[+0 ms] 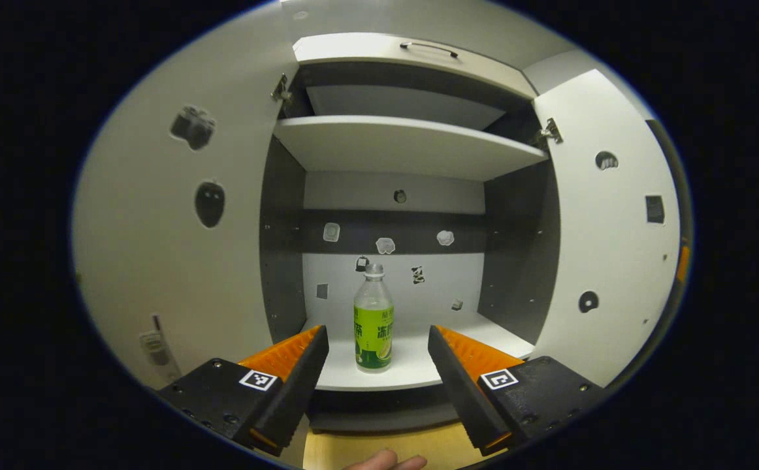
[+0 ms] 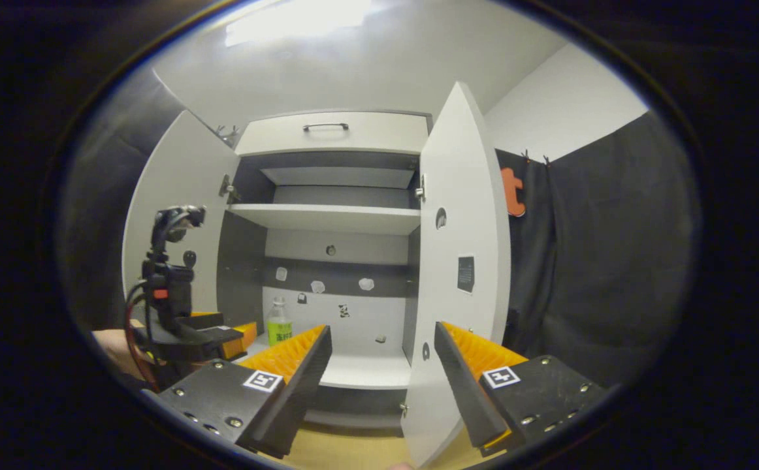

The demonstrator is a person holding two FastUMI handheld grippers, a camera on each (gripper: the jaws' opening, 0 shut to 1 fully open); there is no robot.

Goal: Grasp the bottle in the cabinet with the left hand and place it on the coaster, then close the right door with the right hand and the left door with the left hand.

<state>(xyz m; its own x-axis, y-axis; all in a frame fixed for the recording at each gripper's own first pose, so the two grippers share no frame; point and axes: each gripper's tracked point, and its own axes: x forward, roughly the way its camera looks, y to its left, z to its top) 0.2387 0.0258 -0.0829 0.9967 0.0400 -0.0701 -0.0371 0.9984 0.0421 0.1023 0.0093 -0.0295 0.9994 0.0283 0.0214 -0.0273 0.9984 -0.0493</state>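
1. White board makes up the cabinet (image 1: 412, 147), the biggest thing here: one cabinet, with one drawer front and its handle across the top, one shelf partway up, and a floor panel below.
2. Two doors hang on it, both swung wide open. The left door (image 1: 177, 248) and the right door (image 1: 605, 235) each carry a few small stickers; neither is closed yet.
3. Two grippers are in play. The left gripper (image 1: 377, 339) points straight into the cabinet, its jaws spread wide with nothing between them, the bottle standing beyond the gap and not touched. The right gripper (image 2: 383, 339) hangs back outside, equally wide open and empty, with the edge of the right door just ahead of it.
4. One bottle (image 1: 373, 320) stands upright on the cabinet floor, near the front edge and roughly central. It looks like clear thin plastic with a pale cap and a green wrap label around its lower half. I judge it light, since it seems mostly empty, and somewhat soft-walled, so a hard squeeze could dent it. The smooth plastic may slip; the labelled middle of the body seems the best place to take hold, low enough that it does not tip.
5. I cannot make out a coaster from here.
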